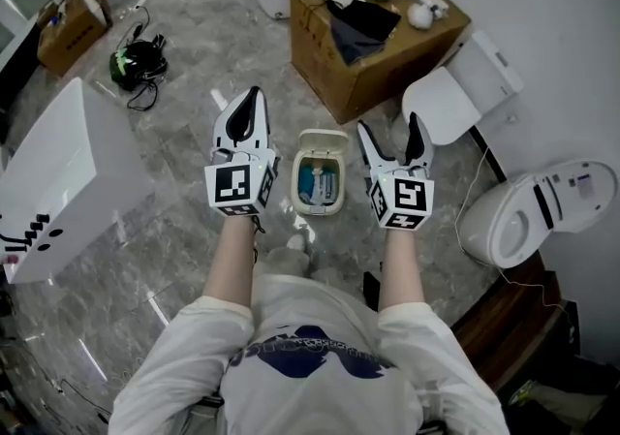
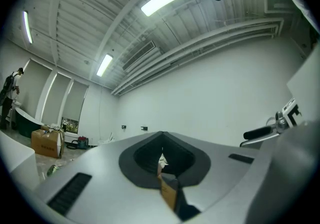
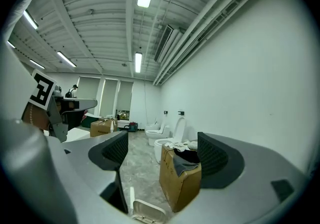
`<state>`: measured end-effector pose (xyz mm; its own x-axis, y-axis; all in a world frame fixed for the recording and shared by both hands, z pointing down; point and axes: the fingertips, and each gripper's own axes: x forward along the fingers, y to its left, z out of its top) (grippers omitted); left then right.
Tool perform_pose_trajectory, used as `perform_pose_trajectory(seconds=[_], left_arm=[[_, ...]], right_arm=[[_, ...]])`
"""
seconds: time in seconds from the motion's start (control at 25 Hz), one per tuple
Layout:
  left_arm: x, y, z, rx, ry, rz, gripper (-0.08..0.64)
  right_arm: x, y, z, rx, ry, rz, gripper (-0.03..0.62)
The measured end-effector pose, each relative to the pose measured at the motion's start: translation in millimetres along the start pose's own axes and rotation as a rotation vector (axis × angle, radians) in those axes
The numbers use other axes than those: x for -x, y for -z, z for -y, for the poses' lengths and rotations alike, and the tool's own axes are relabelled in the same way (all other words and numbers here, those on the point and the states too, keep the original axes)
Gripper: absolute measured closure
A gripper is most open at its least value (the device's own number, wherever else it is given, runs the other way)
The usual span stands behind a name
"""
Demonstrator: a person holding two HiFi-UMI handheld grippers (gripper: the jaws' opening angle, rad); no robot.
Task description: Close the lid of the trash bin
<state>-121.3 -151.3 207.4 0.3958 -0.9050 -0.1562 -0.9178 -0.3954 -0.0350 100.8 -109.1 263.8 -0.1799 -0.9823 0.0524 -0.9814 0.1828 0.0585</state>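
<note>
Two tongs flank open trash bin (image 1: 296,183); left tongs (image 1: 254,94) pinched empty, right tongs (image 1: 389,125) spread, probably to push lid (image 1: 323,142).

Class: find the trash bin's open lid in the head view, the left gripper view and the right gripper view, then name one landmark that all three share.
Head view: the lid is near the centre, standing open.
Left gripper view: not in it.
Right gripper view: at the bottom edge, just left of centre.
Shared landmark: the smaller cardboard box.
</note>
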Motion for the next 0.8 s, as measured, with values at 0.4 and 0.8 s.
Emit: perform_pose_trajectory(seconds=[0.4, 0.8], left_arm=[[-49, 25, -18, 0.013, 0.05, -0.025, 0.561], [-76, 67, -6, 0.011, 0.048, -0.076, 0.561]], right_arm=[[-56, 29, 4, 0.02, -0.029, -0.072, 0.162], [-100, 125, -1, 0.177, -0.278, -0.305, 0.158]])
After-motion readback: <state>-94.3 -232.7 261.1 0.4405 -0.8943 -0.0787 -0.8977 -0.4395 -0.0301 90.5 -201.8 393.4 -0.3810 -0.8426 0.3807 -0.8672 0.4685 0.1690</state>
